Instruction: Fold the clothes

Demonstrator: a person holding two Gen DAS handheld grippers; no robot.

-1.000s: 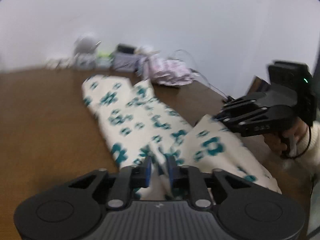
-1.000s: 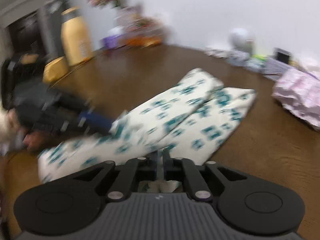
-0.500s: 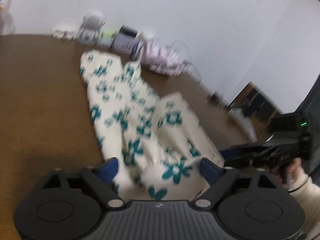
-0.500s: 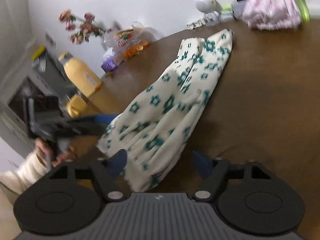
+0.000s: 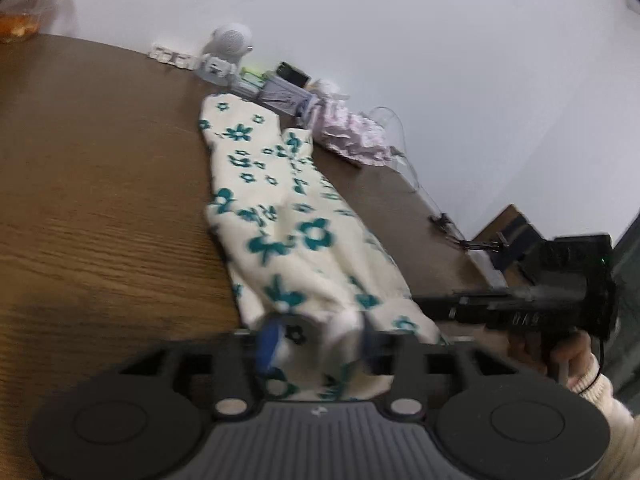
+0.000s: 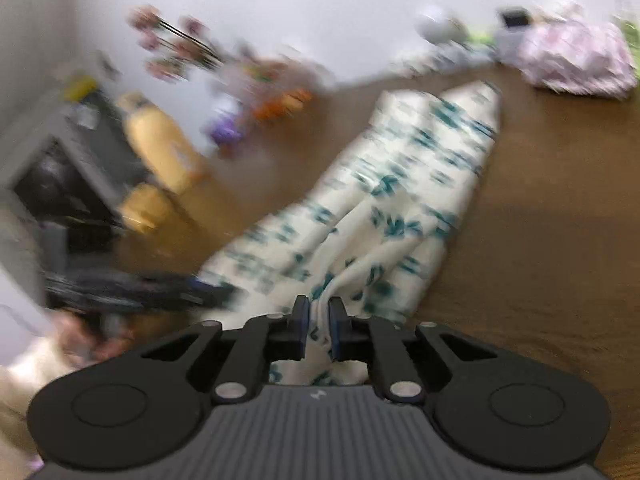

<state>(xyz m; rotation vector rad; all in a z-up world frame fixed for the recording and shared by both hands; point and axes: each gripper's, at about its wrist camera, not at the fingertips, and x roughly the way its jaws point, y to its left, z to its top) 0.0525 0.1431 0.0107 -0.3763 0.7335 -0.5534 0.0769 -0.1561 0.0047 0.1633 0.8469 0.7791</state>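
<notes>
cream fleece cloth with teal flowers (image 6: 384, 216) sits bunched between the fingers of my right hand-held gripper (image 6: 318, 322), which is nearly closed and pinching a fold at the near end. my left hand-held gripper (image 5: 316, 340) is blurred, its blue-padded fingers partway open around the same near end; i cannot tell if it grips. the cloth runs lengthwise away across the brown wooden desk (image 5: 100, 208). beyond its far end lies a crumpled pink-and-white garment (image 5: 352, 140) by the white wall (image 5: 400, 20).
</notes>
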